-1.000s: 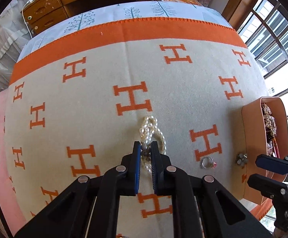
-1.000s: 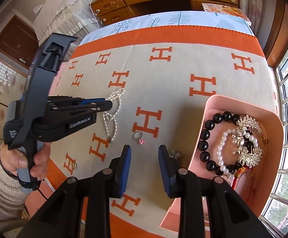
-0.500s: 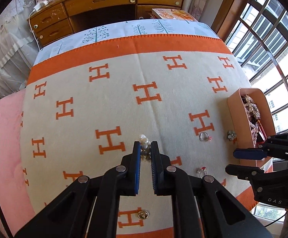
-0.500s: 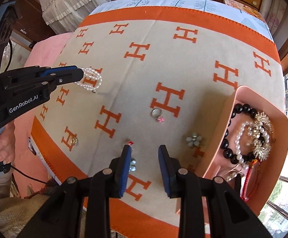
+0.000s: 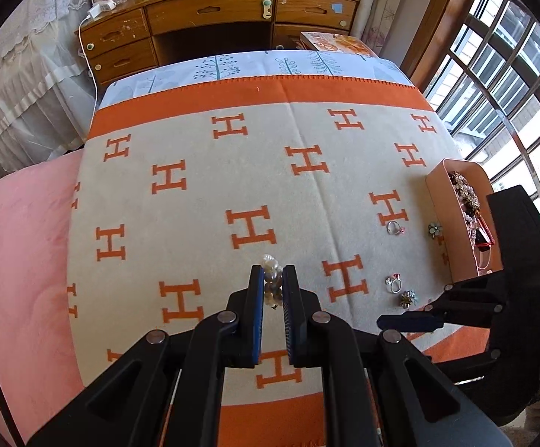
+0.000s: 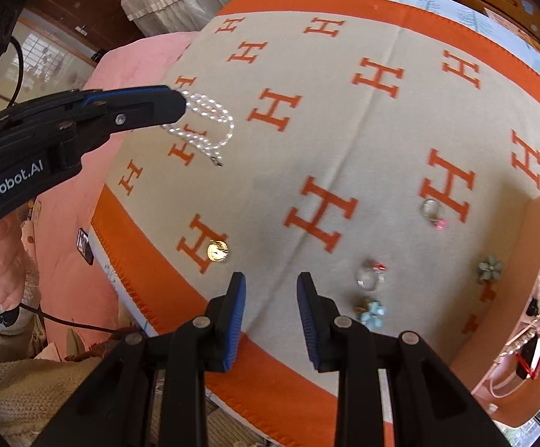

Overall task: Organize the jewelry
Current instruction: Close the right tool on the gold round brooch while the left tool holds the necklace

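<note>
My left gripper (image 5: 272, 273) is shut on a pearl necklace (image 5: 272, 268), held clear above the blanket. The right wrist view shows that necklace (image 6: 210, 126) dangling in loops from the left gripper (image 6: 182, 103). My right gripper (image 6: 271, 283) stands open with nothing between its fingers, low over the blanket's near orange border; it shows at the right of the left wrist view as the right gripper (image 5: 381, 321). A gold piece (image 6: 217, 251) lies just ahead of it to the left. A pink tray (image 6: 530, 260) holds several bracelets and brooches.
Loose on the blanket lie a pink-stone ring (image 6: 433, 211), a red-stone ring (image 6: 370, 275) and two flower pieces (image 6: 490, 267) (image 6: 372, 309). A wooden desk (image 5: 214, 15) stands beyond the bed. Windows (image 5: 511, 74) line the right. A pink quilt (image 5: 20, 242) lies left.
The left gripper lifted the pearl necklace off the blanket and pulled back toward the near edge. The right gripper swung left, away from the tray, toward the gold piece.
</note>
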